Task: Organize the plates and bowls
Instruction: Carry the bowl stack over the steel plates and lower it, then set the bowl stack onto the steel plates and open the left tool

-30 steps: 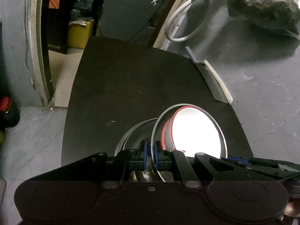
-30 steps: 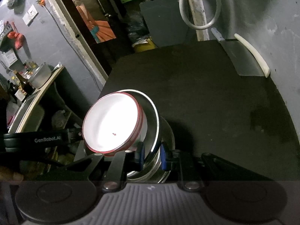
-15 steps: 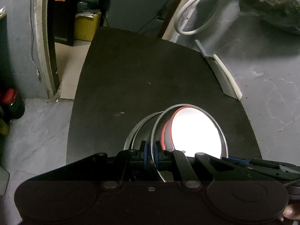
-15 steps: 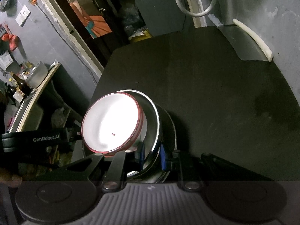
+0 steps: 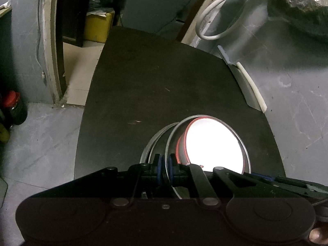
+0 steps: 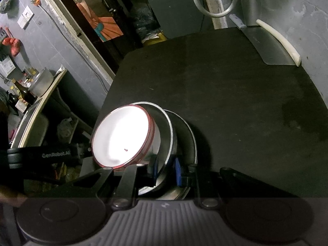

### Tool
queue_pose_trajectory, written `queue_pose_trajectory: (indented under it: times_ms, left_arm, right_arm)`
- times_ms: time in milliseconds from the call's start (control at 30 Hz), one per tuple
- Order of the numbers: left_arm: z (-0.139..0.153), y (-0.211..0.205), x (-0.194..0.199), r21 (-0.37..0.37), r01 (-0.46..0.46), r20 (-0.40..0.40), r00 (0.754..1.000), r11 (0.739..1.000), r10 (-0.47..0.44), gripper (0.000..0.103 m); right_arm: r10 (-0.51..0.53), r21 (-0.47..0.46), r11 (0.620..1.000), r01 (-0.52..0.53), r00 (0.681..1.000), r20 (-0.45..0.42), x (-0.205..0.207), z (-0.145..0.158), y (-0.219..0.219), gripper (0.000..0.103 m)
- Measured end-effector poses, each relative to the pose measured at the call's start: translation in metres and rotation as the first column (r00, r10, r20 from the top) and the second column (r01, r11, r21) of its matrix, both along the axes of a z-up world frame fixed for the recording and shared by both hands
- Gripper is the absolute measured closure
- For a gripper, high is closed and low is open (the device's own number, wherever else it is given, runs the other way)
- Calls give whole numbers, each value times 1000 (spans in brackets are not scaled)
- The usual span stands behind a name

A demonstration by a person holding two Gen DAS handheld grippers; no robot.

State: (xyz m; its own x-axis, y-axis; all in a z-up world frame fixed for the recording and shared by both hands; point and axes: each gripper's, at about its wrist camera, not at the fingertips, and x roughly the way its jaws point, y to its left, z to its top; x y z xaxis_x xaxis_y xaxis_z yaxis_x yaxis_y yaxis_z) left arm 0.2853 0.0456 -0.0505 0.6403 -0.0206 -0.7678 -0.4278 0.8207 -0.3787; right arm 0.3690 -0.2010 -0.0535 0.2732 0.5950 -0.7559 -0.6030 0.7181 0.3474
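A white bowl with a red rim (image 5: 213, 143) (image 6: 121, 139) sits inside a steel bowl (image 5: 245, 155) (image 6: 166, 135), which sits in a wider steel dish (image 5: 150, 145) (image 6: 189, 139). The stack is over the near part of the black table (image 5: 153, 82) (image 6: 225, 82). My left gripper (image 5: 165, 172) is shut on the steel bowl's rim on its left side. My right gripper (image 6: 167, 171) has a finger on each side of the steel bowl's rim on its right side, with a small gap showing. Whether the stack rests on the table is unclear.
A cleaver (image 5: 244, 82) (image 6: 268, 45) with a white stick (image 5: 252, 88) (image 6: 280, 41) beside it lies at the table's far right, by the grey wall. A white hose loop (image 5: 221, 18) (image 6: 213, 0) hangs behind. Bottles (image 5: 12, 110) stand on the floor at left.
The stack, held by both grippers, has moved slightly farther over the table. The right gripper's fingers have eased a little apart around the rim.
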Motion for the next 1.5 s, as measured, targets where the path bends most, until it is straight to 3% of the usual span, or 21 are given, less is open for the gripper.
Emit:
queue_pose_trajectory:
  times_ms: [267, 500, 900, 1233, 1333, 1400, 1500]
  left_arm:
    - [-1, -3, -5, 18, -7, 18, 1000, 1000, 7, 95]
    - [0, -5, -9, 32, -22, 15, 1000, 999, 21, 90]
    - [5, -12, -14, 93, -37, 13, 999, 995, 36, 73]
    - [14, -13, -23, 134, -63, 10, 998, 989, 62, 47]
    - [18, -14, -27, 148, -78, 13, 997, 986, 77, 38]
    - [22, -15, -30, 161, -87, 20, 996, 983, 85, 33]
    - [26, -16, -34, 169, -89, 31, 996, 982, 85, 26]
  right_arm:
    - [-21, -16, 1000, 21, 999, 30, -8, 1, 3, 82]
    - [-11, -71, 997, 19, 994, 108, -23, 4, 11, 82]
    - [-21, -111, 993, 41, 984, 178, -34, 13, 15, 79]
    - [-53, -97, 993, 73, 978, 202, -35, 14, 9, 68]
    - [-72, -94, 991, 93, 975, 211, -34, 14, 5, 53]
    - [-75, -67, 994, 90, 977, 201, -34, 15, 2, 36]
    - [-80, -64, 993, 96, 973, 217, -37, 17, 0, 33]
